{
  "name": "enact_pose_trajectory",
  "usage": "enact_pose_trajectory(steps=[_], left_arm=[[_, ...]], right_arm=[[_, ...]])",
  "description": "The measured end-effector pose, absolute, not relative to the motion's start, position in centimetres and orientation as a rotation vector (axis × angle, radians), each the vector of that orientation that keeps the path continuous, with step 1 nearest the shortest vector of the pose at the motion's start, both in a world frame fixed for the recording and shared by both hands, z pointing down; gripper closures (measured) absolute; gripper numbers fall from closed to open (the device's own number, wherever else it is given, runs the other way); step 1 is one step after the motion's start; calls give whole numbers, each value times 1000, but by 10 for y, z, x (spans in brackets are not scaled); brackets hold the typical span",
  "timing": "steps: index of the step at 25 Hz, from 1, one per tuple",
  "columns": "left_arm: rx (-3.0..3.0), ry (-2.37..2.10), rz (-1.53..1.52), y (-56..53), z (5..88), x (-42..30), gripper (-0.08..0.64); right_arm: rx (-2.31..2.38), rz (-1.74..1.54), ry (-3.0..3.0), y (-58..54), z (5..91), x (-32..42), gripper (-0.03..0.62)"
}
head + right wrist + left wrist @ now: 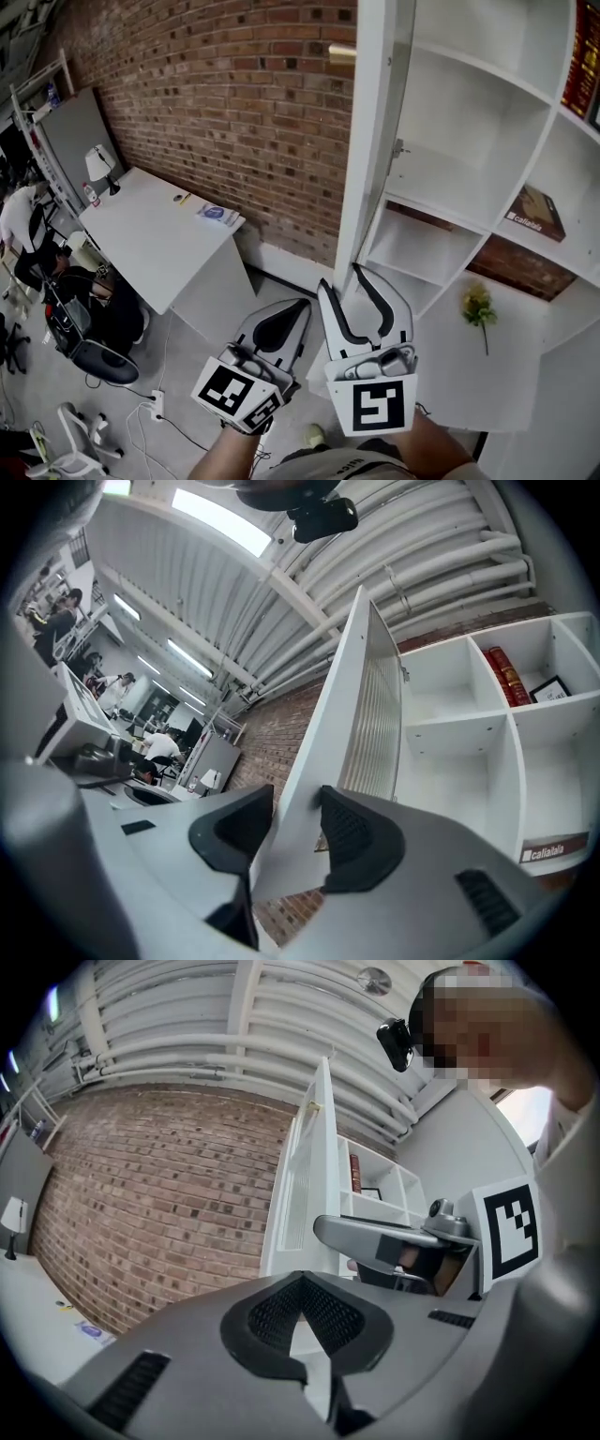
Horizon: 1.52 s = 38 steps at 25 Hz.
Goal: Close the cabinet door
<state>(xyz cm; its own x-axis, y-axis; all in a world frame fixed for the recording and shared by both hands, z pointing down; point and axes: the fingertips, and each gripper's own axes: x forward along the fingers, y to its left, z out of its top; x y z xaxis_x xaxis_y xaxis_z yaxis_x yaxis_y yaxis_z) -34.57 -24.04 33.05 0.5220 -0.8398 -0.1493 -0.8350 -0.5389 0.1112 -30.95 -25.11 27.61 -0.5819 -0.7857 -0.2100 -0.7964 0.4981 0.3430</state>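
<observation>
The white cabinet door (pixel 370 141) stands open, edge-on to me, with a brass handle (pixel 342 56) near its top. My right gripper (pixel 342 281) straddles the door's lower edge, one jaw on each face. In the right gripper view the door (pixel 347 696) fills the gap of that gripper (pixel 295 803) and both pads lie against it. My left gripper (pixel 298 305) hangs just left of it, shut and holding nothing. In the left gripper view its tips (pixel 300 1335) meet below the door (pixel 305 1185).
Open white cabinet shelves (pixel 469 150) hold a brown book (pixel 539 211), and a yellow flower (pixel 478 305) lies on a lower shelf. A brick wall (pixel 234 103) runs left of the door. A white desk (pixel 159 239), office chairs and a seated person (pixel 28 225) are at the left.
</observation>
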Motion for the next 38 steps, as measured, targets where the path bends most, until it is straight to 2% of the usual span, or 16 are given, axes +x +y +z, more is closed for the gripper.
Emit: enact_pose_trajectory(steps=[4, 23, 30, 38], left_arm=[[2767, -1390, -300, -245, 332, -323, 549], [3028, -1020, -230, -251, 323, -166, 549], [3065, -1037, -183, -290, 318, -95, 549], [3021, -1110, -193, -332, 318, -48, 549]], right_arm=[[-1457, 525, 2704, -246, 280, -285, 440], [-1406, 431, 2786, -265, 277, -134, 501], [-1354, 254, 2814, -308, 277, -69, 515], [-1246, 261, 2856, -340, 277, -41, 514]])
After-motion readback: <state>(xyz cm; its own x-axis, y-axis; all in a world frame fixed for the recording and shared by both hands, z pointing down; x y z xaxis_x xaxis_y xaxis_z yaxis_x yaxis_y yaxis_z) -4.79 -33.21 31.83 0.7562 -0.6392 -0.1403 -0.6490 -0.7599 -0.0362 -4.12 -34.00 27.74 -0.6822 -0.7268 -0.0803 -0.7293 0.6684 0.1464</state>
